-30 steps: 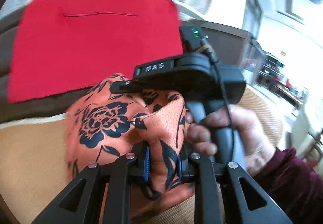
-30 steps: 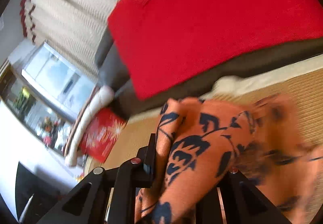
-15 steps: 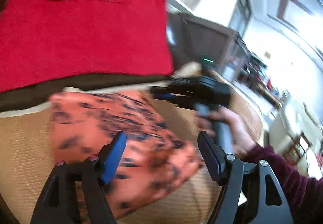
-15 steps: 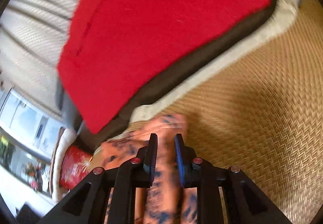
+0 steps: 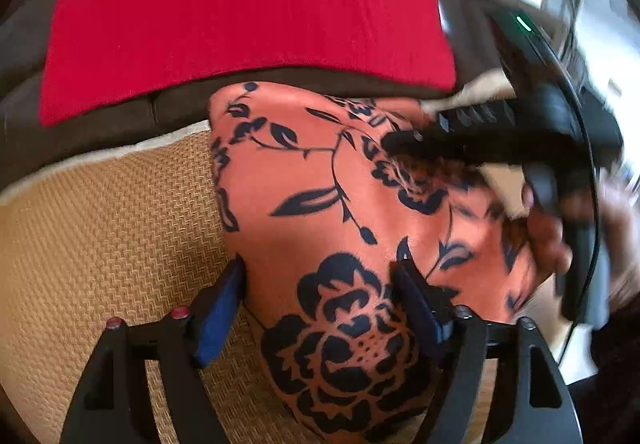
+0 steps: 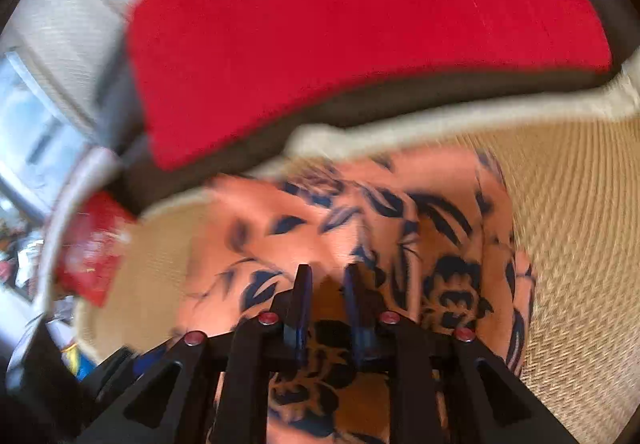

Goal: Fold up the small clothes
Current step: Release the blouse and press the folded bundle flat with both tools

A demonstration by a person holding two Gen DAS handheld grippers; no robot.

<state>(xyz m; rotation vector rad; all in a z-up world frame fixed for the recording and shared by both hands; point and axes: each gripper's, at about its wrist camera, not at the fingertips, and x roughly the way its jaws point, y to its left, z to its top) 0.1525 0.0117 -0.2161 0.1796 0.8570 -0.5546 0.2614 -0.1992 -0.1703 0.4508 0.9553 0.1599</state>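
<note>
An orange cloth with black flower print (image 5: 320,204) lies folded on the woven tan mat (image 5: 100,236). My left gripper (image 5: 320,284) is open, its blue-padded fingers spread over the cloth's near edge. My right gripper shows in the left wrist view (image 5: 500,132), low over the cloth's far right part. In the right wrist view the cloth (image 6: 340,228) lies under my right gripper (image 6: 326,280), whose blue pads stand slightly apart with nothing seen between them.
A red cushion (image 5: 240,16) leans on the dark brown sofa back (image 5: 120,120) behind the mat. A small red packet (image 6: 90,248) lies at the mat's left end. A window is at the far left.
My left gripper has come down over the cloth's near edge. My right gripper has let the cloth go, and the cloth now lies spread on the mat.
</note>
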